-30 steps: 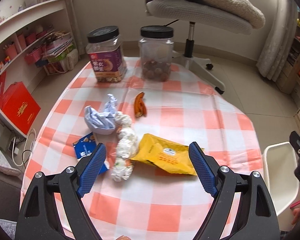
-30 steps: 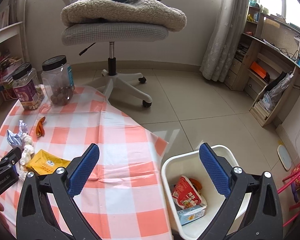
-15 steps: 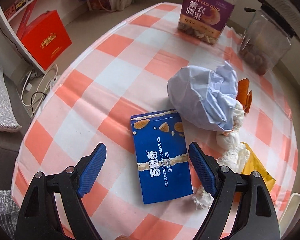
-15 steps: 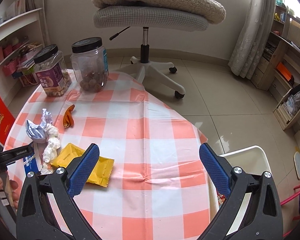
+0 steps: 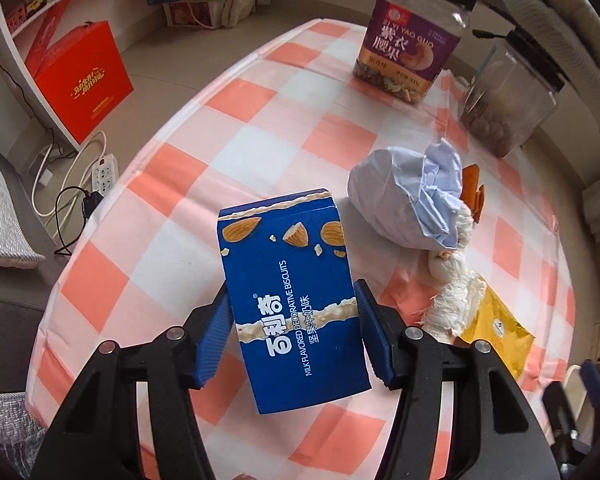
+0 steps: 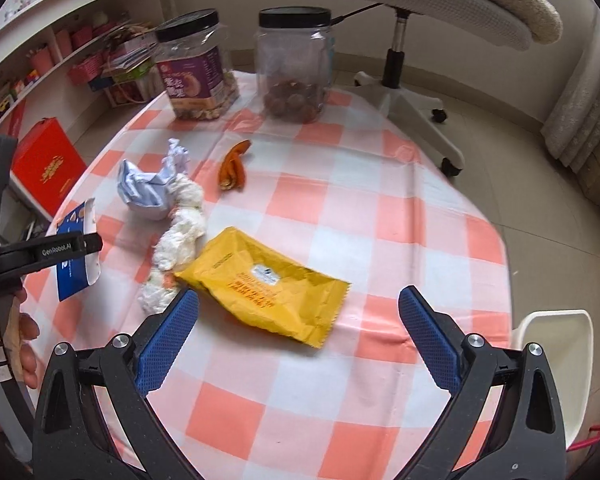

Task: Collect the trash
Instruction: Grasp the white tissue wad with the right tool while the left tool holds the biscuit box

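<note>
Since half a second ago the left gripper [image 5: 294, 322] has come down onto the blue biscuit box [image 5: 296, 300], which then lay flat on the checked tablecloth [image 5: 236, 104] and now sits between the blue pads, its far end tipped up off the cloth. The jaws are closing, with both pads at the box's long edges. The right gripper [image 6: 298, 328] has swung from the floor side back over the table; its fingers stand wide apart with nothing between them.

The left wrist view alone shows the box face: dark blue, almond pictures along the top, a cream band across the middle, white lettering. It also shows a power strip [image 5: 105, 172] on the floor left of the box. The right wrist view alone shows a person's hand [image 6: 4, 340] behind the left gripper, the box edge-on, and a white bin [image 6: 556, 360] off the table's far right, well apart from the box.

Just right of the box lie a crumpled pale blue paper [image 5: 412, 204], a twisted white tissue [image 5: 456, 296] touching it, and a yellow wrapper [image 5: 496, 332]. An orange peel [image 6: 233, 166] lies beyond the paper. Two jars [image 6: 198, 66] stand at the far edge.
</note>
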{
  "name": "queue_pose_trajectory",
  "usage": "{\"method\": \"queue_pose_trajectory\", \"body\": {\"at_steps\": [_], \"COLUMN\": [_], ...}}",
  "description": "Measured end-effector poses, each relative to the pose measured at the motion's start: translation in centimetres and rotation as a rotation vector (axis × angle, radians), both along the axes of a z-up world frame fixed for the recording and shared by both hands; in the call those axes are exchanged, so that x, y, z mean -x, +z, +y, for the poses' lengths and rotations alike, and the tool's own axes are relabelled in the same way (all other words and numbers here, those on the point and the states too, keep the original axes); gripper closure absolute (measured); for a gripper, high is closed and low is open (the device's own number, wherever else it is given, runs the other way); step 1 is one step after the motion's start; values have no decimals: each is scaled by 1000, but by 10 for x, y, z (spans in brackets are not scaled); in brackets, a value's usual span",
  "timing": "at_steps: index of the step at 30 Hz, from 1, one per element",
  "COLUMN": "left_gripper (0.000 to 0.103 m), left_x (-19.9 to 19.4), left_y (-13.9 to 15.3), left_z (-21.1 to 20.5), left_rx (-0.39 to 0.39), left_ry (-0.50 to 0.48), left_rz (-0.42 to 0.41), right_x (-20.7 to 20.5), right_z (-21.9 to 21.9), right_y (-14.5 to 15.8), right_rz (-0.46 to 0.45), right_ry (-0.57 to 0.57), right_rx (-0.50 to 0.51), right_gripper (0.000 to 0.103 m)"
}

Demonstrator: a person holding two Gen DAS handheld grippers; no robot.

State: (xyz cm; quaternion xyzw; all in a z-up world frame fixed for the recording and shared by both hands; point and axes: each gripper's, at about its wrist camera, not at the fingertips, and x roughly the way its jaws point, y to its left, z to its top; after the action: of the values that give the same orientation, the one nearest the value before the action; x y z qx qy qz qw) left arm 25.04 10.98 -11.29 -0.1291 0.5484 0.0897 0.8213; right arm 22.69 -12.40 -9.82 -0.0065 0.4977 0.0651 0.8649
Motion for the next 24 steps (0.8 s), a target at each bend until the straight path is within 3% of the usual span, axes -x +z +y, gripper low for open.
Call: {"method": "queue_pose_trajectory", "body": {"at_steps": [4,9,12,16,18,19,24], "left_gripper": [45,44,44,44,44,44,44], "left_x": [20,33,36,37,39,40,47], "left_y": [39,73,78,80,80,80,79], "left_z": [14,25,34,54,63,67,75], "left_rx": [56,95,109,131,144,146,133], "left_ry": [-22,-52,-43,-2,16,22,36], "left_rz": [-56,-128,-139,-139,-136,-135,-139], "right_x": [-19,-50,-59,-57,-48,-43,-31], "right_z": [35,69,90,105,106,105,94], "right_y": [-7,-23,-40,-64,-68,-67,-51], "right_rz": [54,76,109,173,154,138,111], "right_ry": [82,84,125,151,149,150,129], "right_rx": [-56,-115,-89,-59,-37,-25,-90], "right_gripper": [14,17,24,42,47,59,63]}}
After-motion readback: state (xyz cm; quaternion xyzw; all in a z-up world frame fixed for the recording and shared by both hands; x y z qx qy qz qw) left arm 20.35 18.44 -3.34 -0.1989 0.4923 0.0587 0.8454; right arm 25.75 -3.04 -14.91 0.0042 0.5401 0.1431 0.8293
